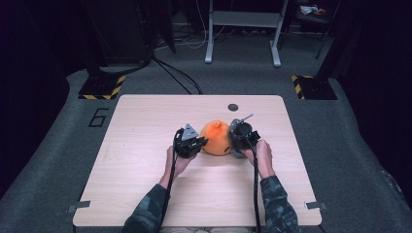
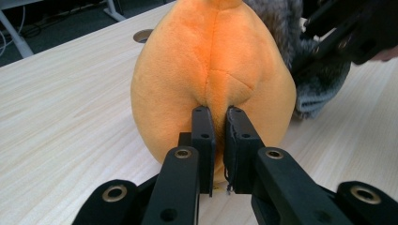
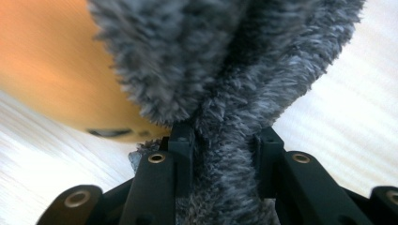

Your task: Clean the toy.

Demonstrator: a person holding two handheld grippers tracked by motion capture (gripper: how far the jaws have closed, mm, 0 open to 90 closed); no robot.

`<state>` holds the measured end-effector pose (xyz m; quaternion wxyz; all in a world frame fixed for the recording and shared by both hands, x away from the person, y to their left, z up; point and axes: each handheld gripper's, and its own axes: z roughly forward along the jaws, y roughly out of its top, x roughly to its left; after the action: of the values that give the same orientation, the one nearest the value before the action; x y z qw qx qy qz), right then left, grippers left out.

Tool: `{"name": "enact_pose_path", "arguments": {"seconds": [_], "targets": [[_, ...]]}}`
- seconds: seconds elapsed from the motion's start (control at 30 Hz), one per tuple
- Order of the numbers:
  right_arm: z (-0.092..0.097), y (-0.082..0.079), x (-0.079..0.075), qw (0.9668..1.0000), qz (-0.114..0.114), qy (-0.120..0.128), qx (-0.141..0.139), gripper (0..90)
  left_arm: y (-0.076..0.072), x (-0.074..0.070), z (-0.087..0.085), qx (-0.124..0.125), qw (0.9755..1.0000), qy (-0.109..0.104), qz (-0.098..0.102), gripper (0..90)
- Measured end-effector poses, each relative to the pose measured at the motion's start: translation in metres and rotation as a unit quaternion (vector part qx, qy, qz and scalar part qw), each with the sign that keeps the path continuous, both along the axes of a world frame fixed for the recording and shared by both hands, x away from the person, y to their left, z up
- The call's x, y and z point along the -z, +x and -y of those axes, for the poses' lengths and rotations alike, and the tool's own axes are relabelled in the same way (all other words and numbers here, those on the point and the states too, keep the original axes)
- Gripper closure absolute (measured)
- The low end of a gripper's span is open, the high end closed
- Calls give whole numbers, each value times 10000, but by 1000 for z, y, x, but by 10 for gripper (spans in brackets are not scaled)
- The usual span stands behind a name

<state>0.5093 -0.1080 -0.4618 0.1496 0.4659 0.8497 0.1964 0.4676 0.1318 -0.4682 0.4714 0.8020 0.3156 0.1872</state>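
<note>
your left gripper (image 2: 219, 117) was nearly closed, pinching a fold of orange plush on the stuffed toy (image 2: 211, 70). your right gripper (image 3: 225, 140) was clamped on the toy's grey furry part (image 3: 225, 70). the toy sat mid-table (image 1: 145, 194), between your hands, beside the round hole (image 1: 233, 107). the left pinch looked shallow; a pull from either side could have slipped the fabric out, or strained the seam if both of you tugged apart.
</note>
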Motion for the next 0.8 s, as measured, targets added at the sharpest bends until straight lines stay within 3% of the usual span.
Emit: {"name": "enact_pose_path", "arguments": {"seconds": [0.13,0.2,0.3,0.37,0.5,0.6,0.7,0.8], "targets": [[6,2,6,9997,-246,-72,41,673,0,0,0,-20,10000,-20,29,834],[9,-2,-4,9999,-67,-71,61,674,0,-1,0,-12,10000,2,57,834],[9,-10,-29,9994,287,187,-32,674,-1,-1,0,13,10000,11,41,833],[1,-16,-49,9970,683,284,-230,674,-1,-1,1,0,10000,-30,65,833],[-19,-16,-64,9936,976,269,-496,673,-1,-1,0,-7,10000,-8,63,833],[-23,-10,-56,9947,862,117,-541,673,-1,0,0,-16,10000,-31,38,832],[-18,-8,-46,9969,665,253,-338,673,0,1,-1,-7,10000,-29,5,832],[-10,-7,-32,9989,397,143,-206,673,0,1,-1,-7,10000,-47,16,831]]}}
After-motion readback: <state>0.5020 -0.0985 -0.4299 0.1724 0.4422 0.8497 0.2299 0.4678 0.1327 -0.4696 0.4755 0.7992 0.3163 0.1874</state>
